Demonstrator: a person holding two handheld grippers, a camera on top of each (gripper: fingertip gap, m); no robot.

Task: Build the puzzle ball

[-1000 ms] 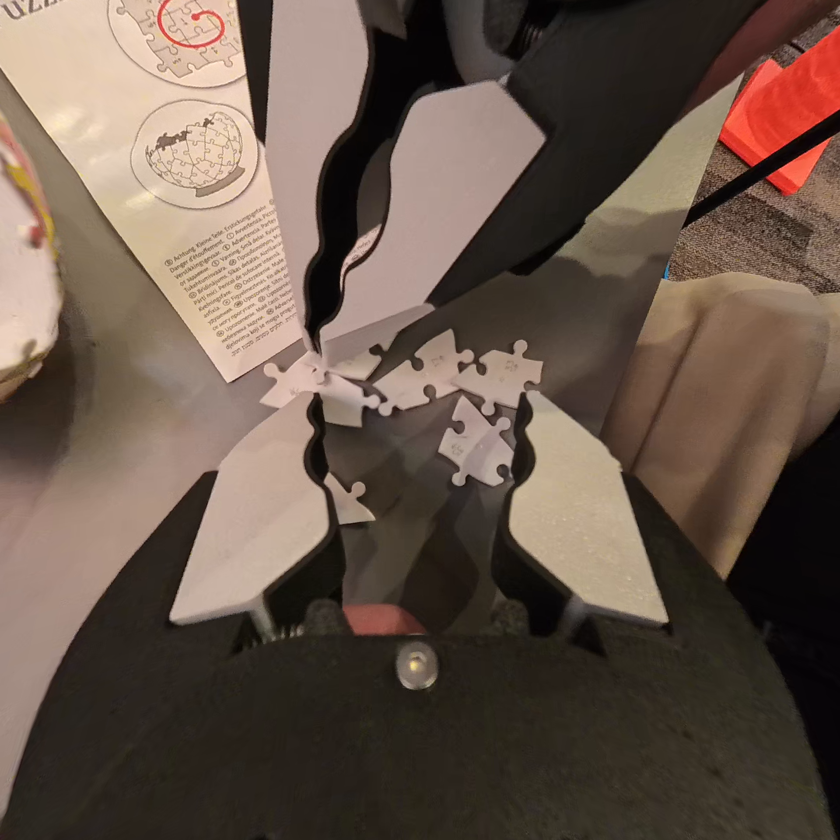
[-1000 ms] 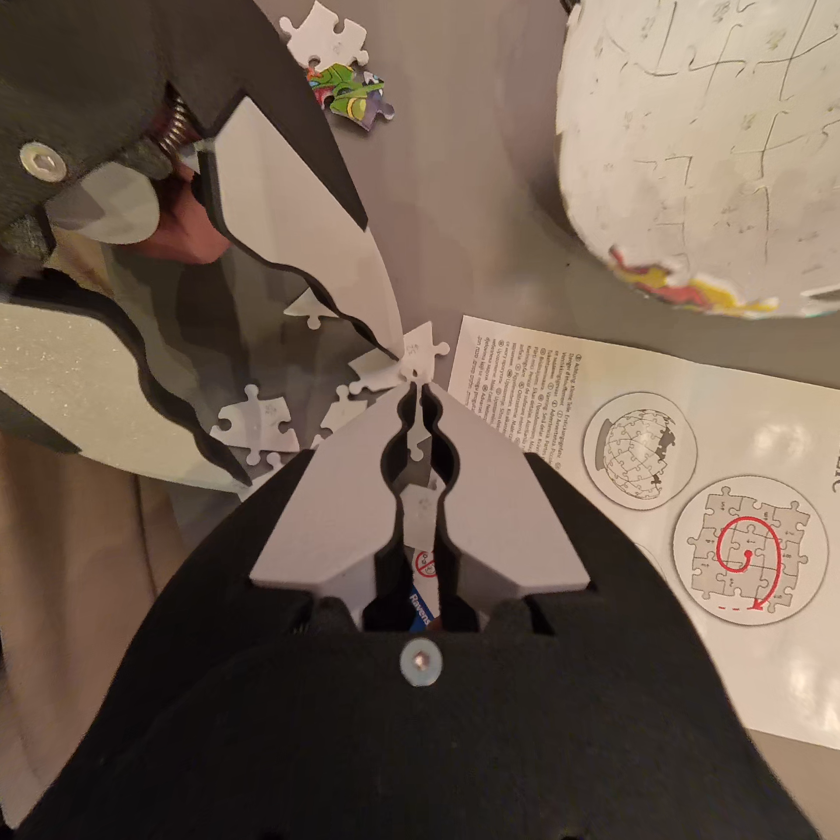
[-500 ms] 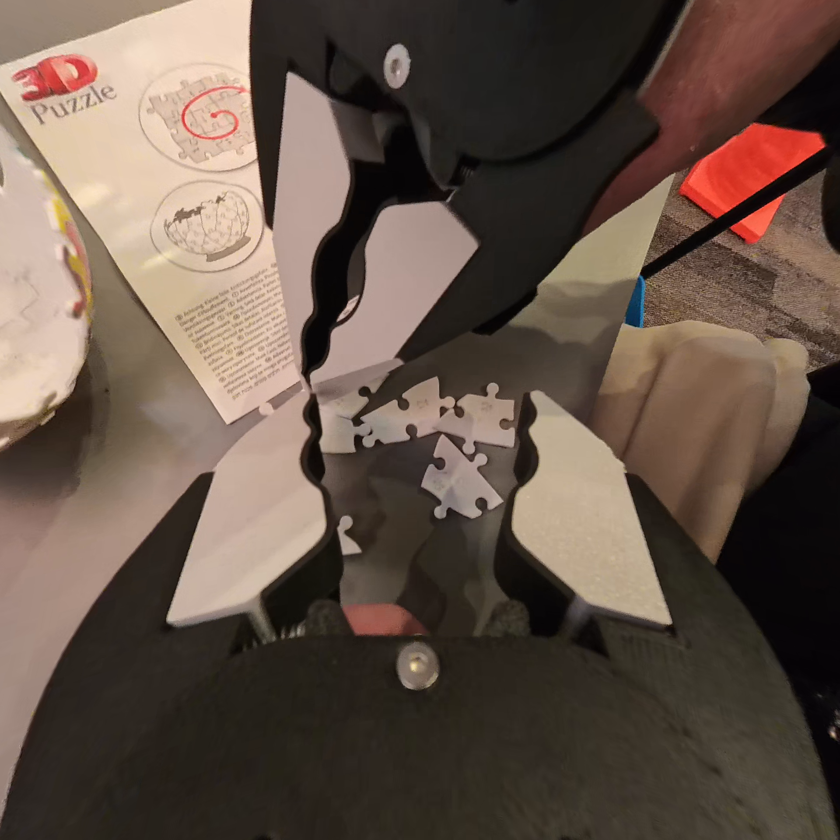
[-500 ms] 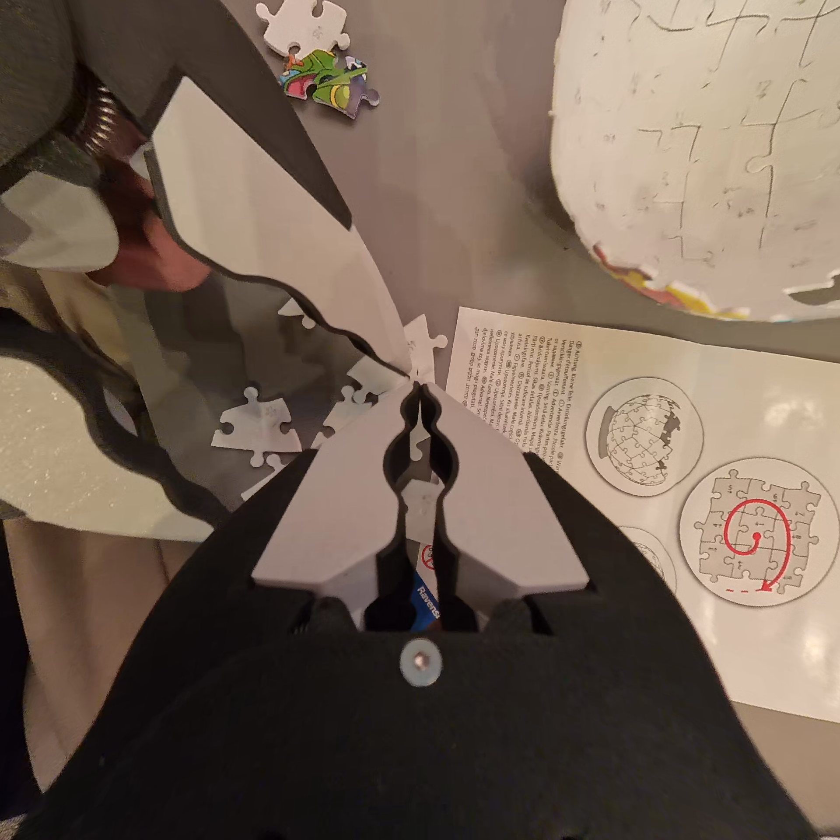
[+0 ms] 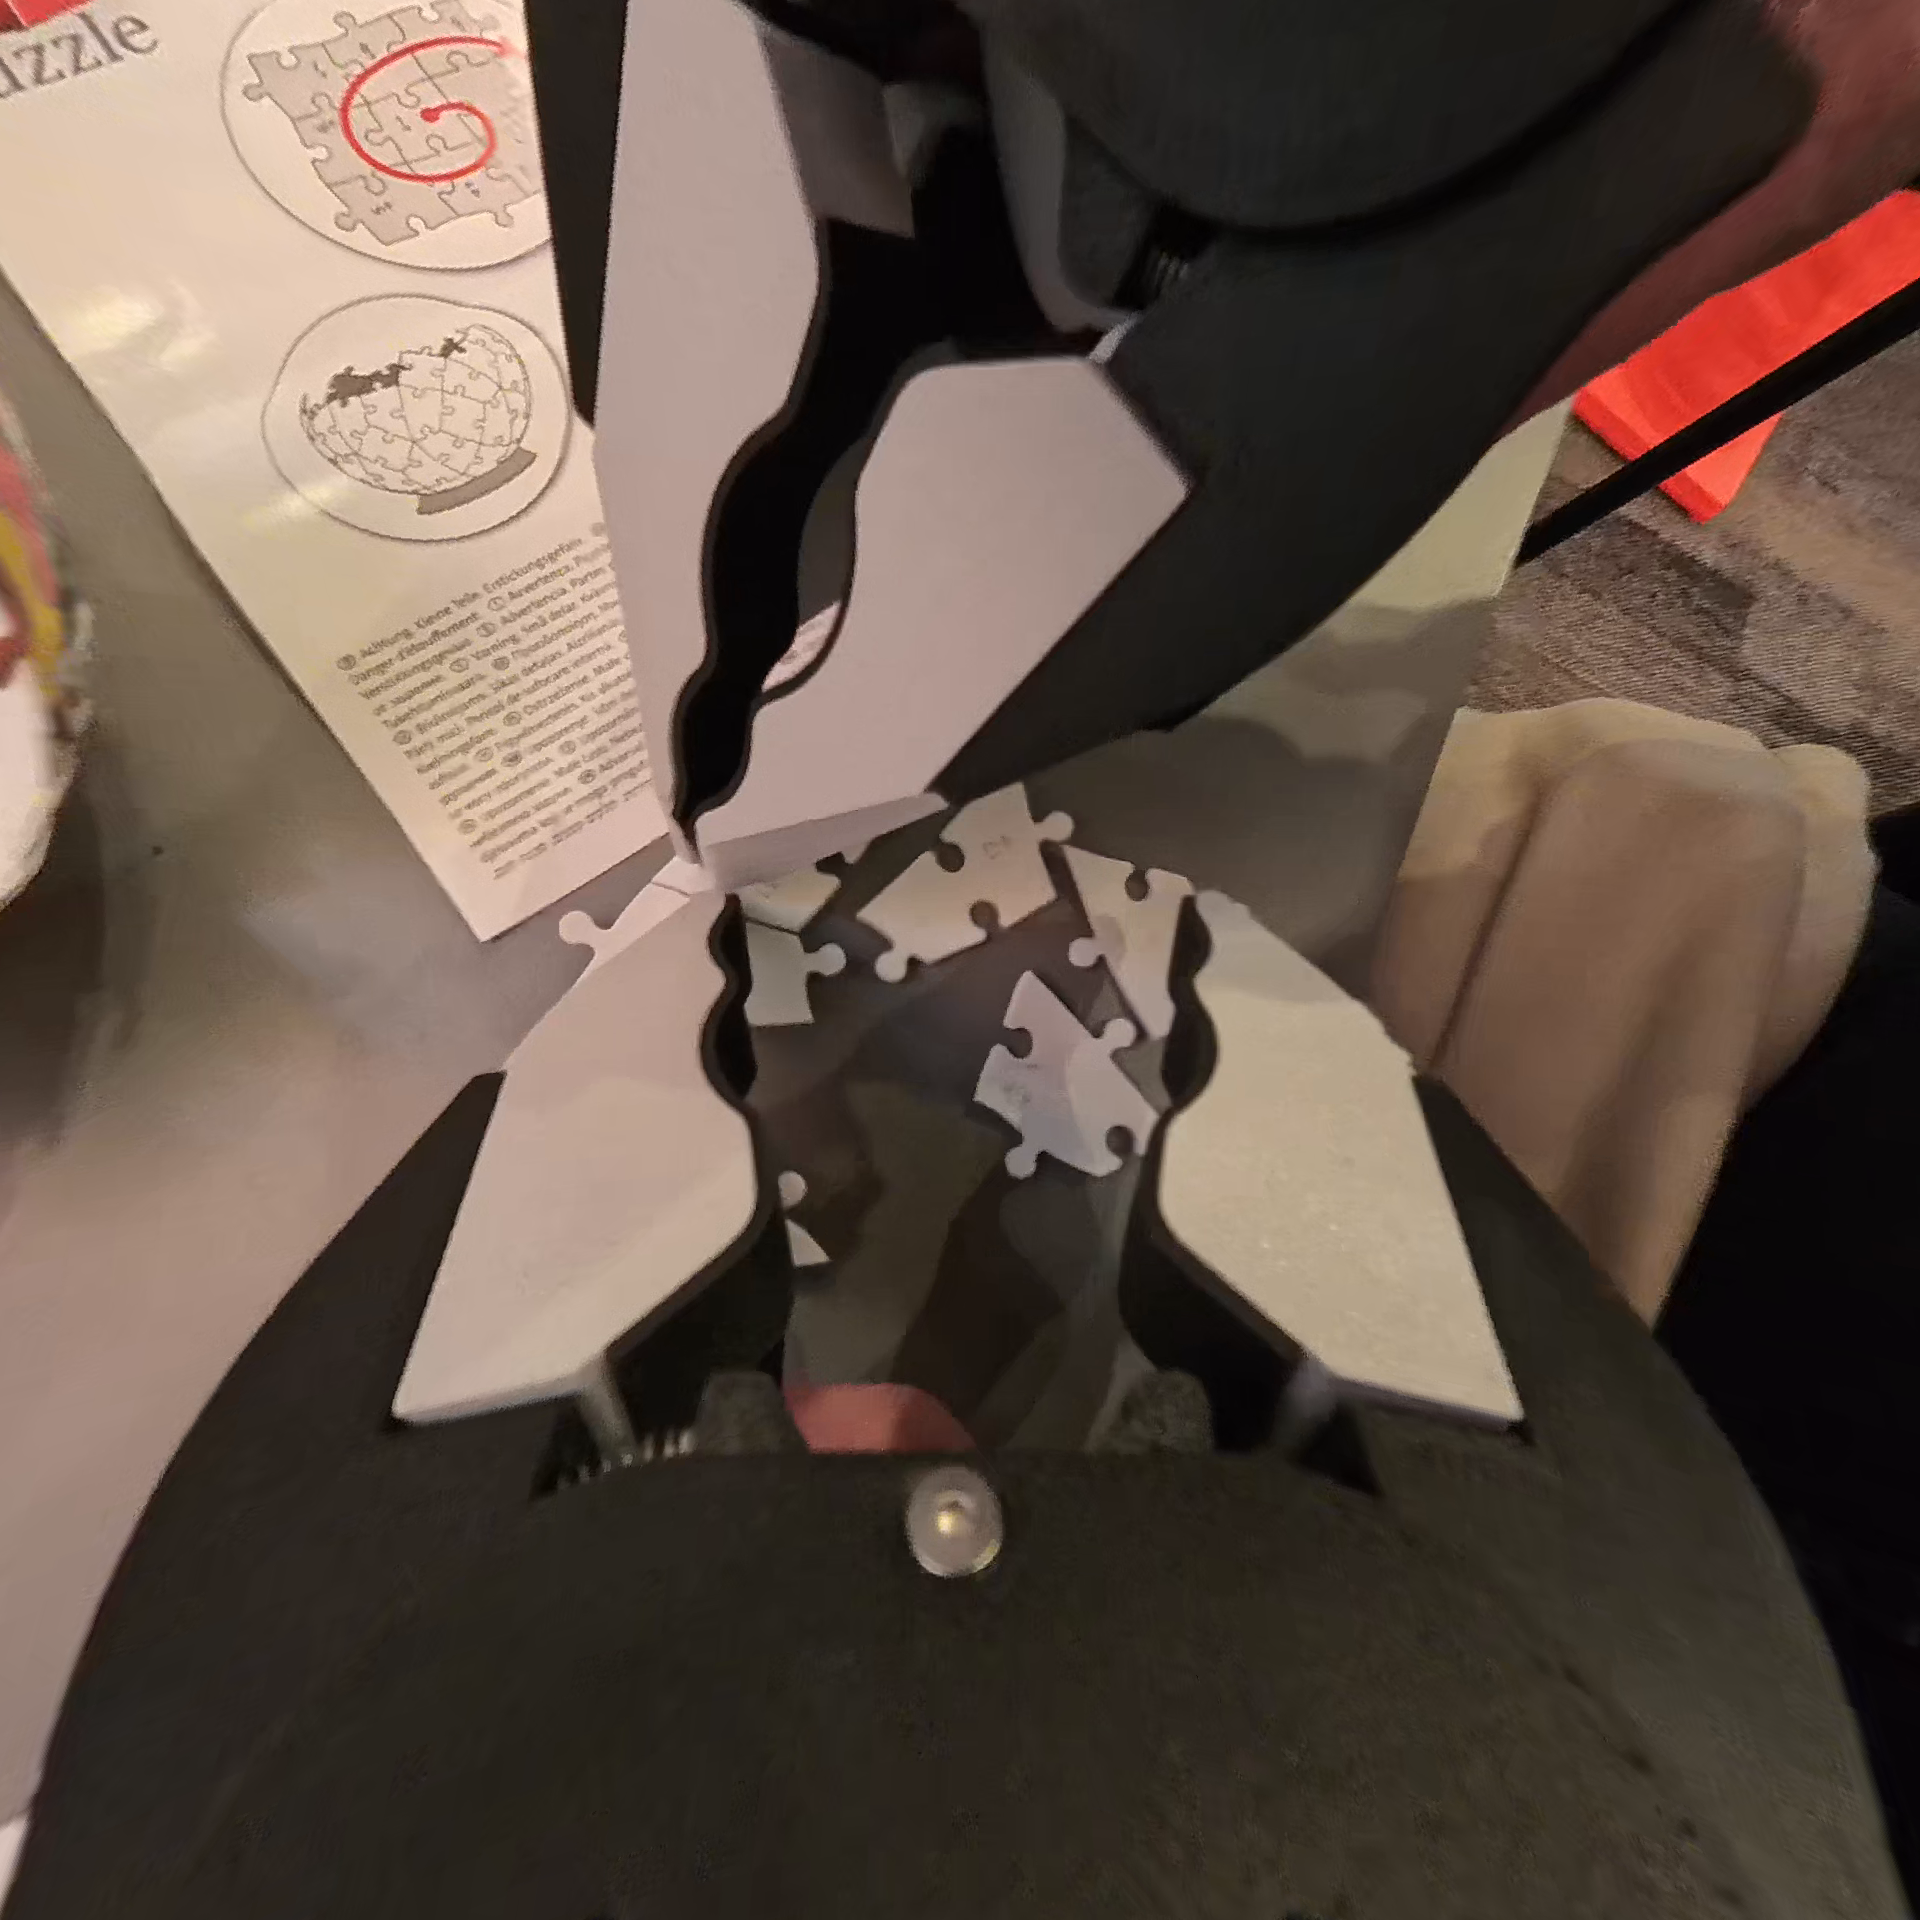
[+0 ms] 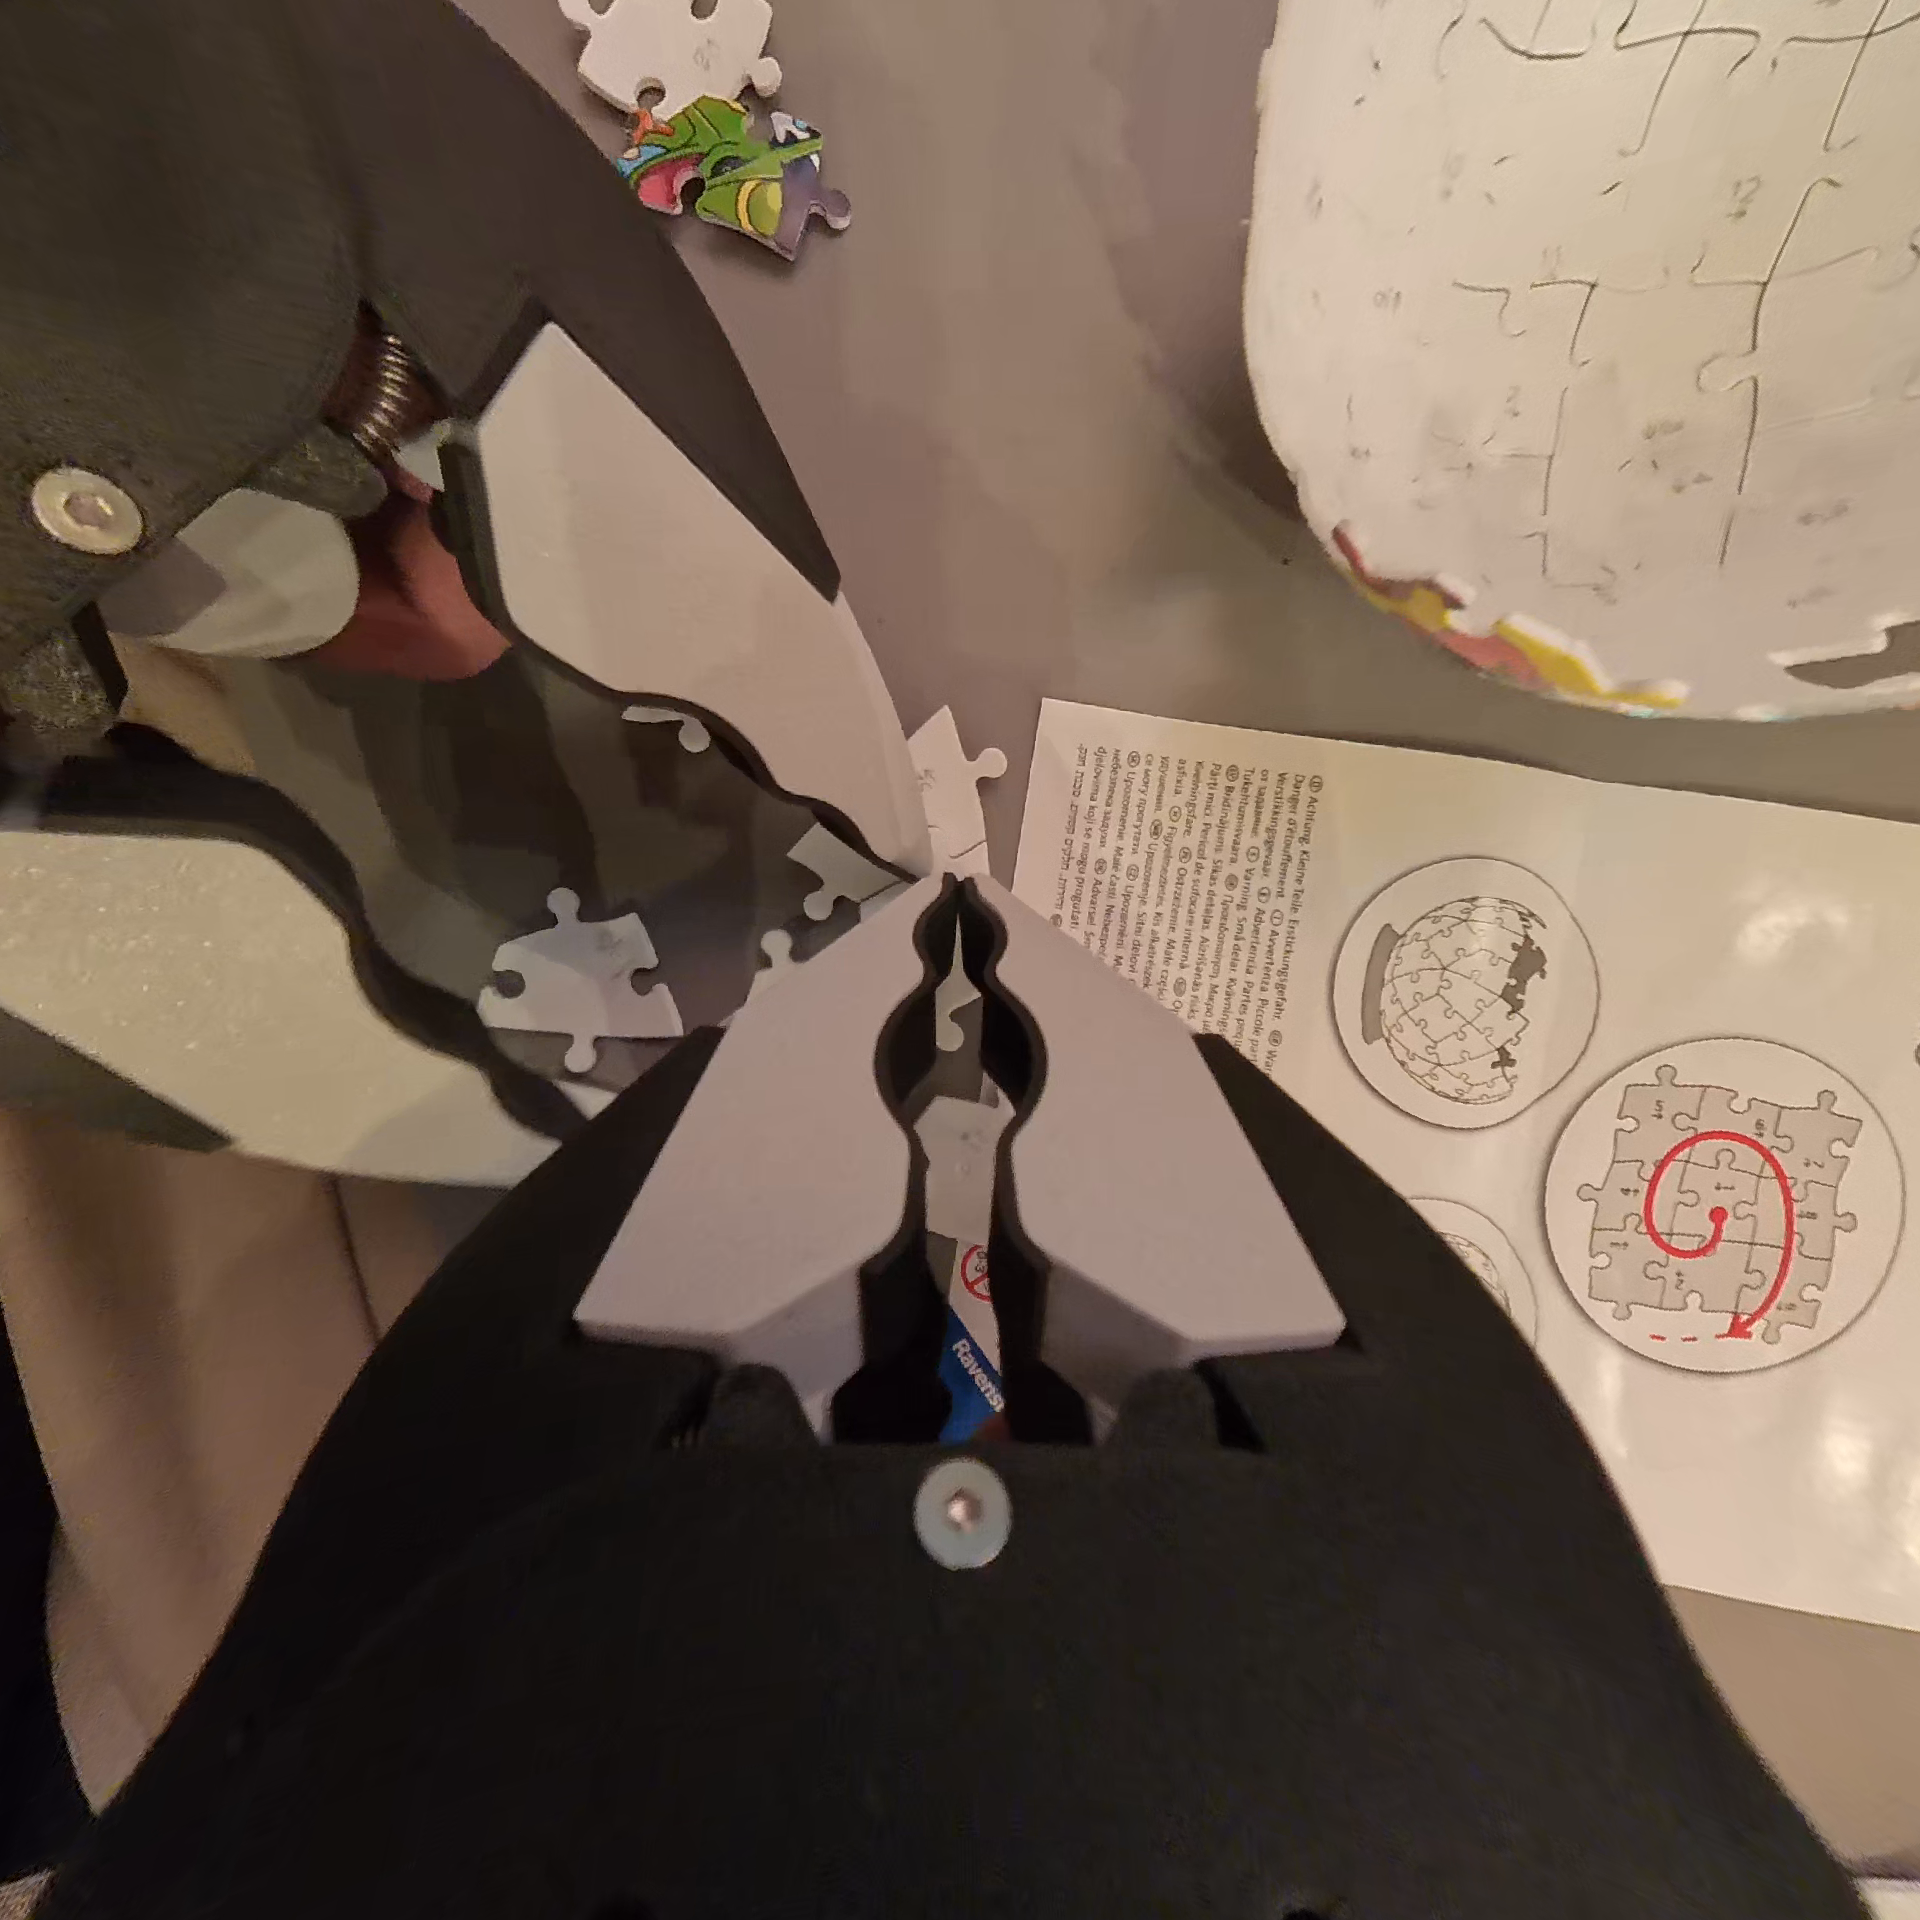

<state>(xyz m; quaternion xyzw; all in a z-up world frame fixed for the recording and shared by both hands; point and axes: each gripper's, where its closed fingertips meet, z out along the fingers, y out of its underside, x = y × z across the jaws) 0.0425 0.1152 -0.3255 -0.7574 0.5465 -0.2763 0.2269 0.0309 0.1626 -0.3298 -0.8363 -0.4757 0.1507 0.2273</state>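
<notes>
The partly built puzzle ball (image 6: 1610,312), white side out with a coloured rim, stands on the grey table (image 6: 1039,468); its edge shows in the left wrist view (image 5: 21,727). Several loose white pieces (image 5: 956,894) lie between the fingers of my open left gripper (image 5: 961,925), whose left fingertip (image 5: 717,935) rests on a white piece (image 6: 951,769). My right gripper (image 6: 951,883) is shut, its tips meeting on that piece's near edge at the table. It comes in from above in the left wrist view (image 5: 696,842). The left gripper (image 6: 727,987) shows at the left of the right wrist view.
A white instruction leaflet (image 6: 1714,831) lies beside the pieces and also shows in the left wrist view (image 5: 208,312). A coloured piece (image 6: 738,177) and a white one (image 6: 675,52) lie farther off. Beige cloth (image 5: 1610,987) hangs at the table edge. A red object (image 5: 1766,343) lies on the carpet.
The left gripper drew back a little, then came in close to the pieces again, staying open. The right gripper stayed shut at the same piece. The loose pieces have not moved.
</notes>
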